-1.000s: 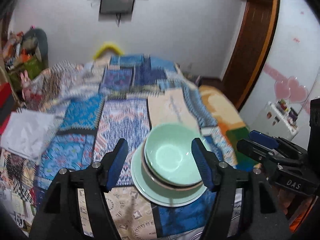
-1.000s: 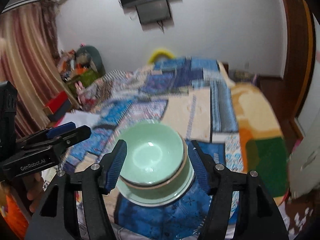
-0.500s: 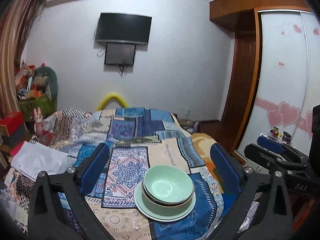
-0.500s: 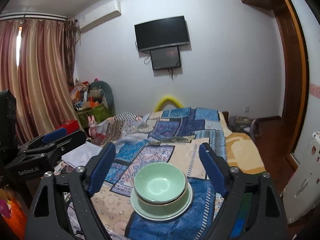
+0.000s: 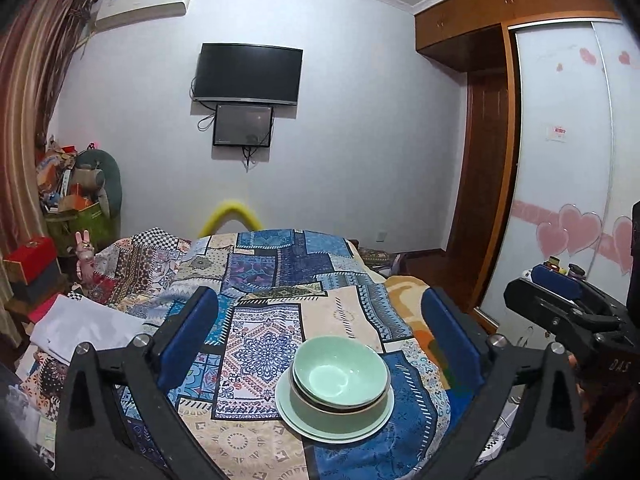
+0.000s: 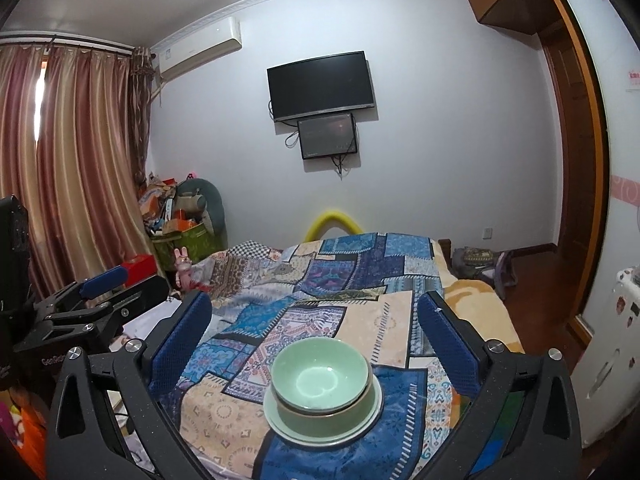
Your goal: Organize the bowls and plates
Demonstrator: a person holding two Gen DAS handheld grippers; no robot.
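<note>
A stack of pale green bowls (image 5: 340,378) sits on green plates (image 5: 320,426) on the patchwork bedspread (image 5: 264,344), near its front edge. The same stack of bowls (image 6: 320,380) and plates (image 6: 288,424) shows in the right wrist view. My left gripper (image 5: 320,336) is open and empty, held back and above the stack. My right gripper (image 6: 316,336) is open and empty, also back from the stack. The right gripper shows at the right of the left wrist view (image 5: 568,308); the left gripper shows at the left of the right wrist view (image 6: 100,304).
A TV (image 5: 248,74) hangs on the far wall. White folded cloth (image 5: 80,328) lies at the bed's left. Clutter and a green bag (image 6: 180,228) fill the far left corner by the curtains (image 6: 76,168). A wardrobe (image 5: 568,184) and a small cabinet (image 6: 616,344) stand on the right.
Both grippers have pulled back and up from the stack and opened wider. The stack stays on the bed and now looks smaller.
</note>
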